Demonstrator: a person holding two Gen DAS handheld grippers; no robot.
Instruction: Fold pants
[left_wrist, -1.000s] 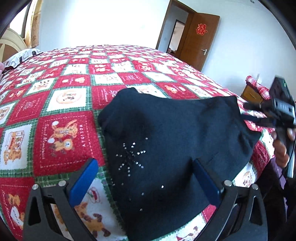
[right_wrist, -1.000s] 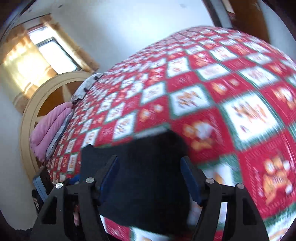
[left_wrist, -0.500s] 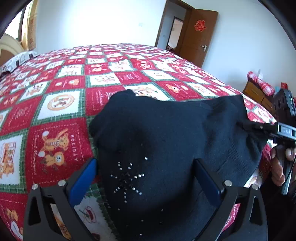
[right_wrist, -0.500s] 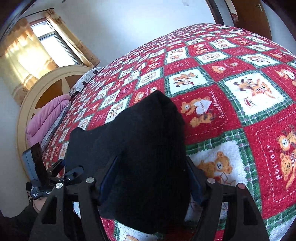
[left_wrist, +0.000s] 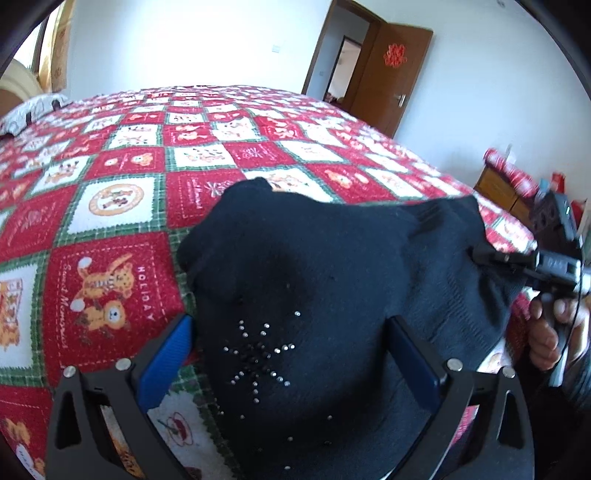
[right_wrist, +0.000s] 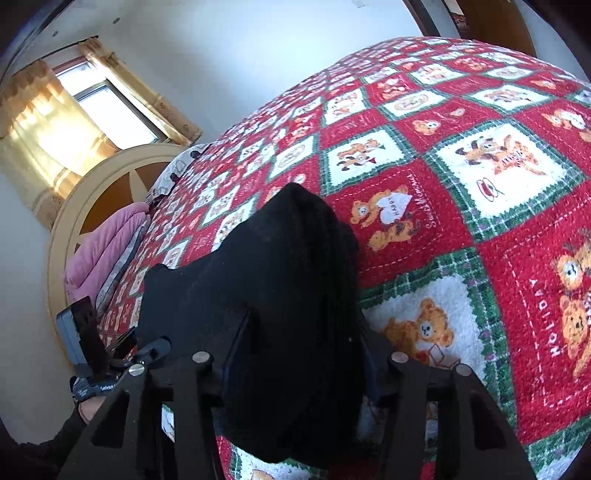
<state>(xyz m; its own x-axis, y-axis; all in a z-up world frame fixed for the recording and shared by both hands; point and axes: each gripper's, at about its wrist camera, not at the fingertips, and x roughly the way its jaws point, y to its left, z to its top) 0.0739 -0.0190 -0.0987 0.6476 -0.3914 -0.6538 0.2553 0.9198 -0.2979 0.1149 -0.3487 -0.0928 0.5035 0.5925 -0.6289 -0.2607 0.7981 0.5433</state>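
Note:
Black pants (left_wrist: 332, 280) with a rhinestone star lie bunched on the red patchwork bedspread (left_wrist: 110, 229). My left gripper (left_wrist: 291, 354) is open, its blue fingers on either side of the rhinestone part, hovering over it. In the left wrist view my right gripper (left_wrist: 495, 256) pinches the pants' right edge. In the right wrist view the right gripper (right_wrist: 303, 350) is closed in on a thick fold of the black pants (right_wrist: 288, 280); the cloth hides its fingertips. The left gripper (right_wrist: 122, 354) shows at the lower left of that view.
The bedspread (right_wrist: 480, 184) covers the whole bed. A pink quilt (right_wrist: 103, 251) lies by the round headboard (right_wrist: 74, 206). A brown door (left_wrist: 391, 74) and a wooden nightstand (left_wrist: 502, 192) stand beyond the bed's far side.
The right gripper's fingers have closed in on the fold of pants. The left gripper has moved a little forward over the rhinestone area and stays open.

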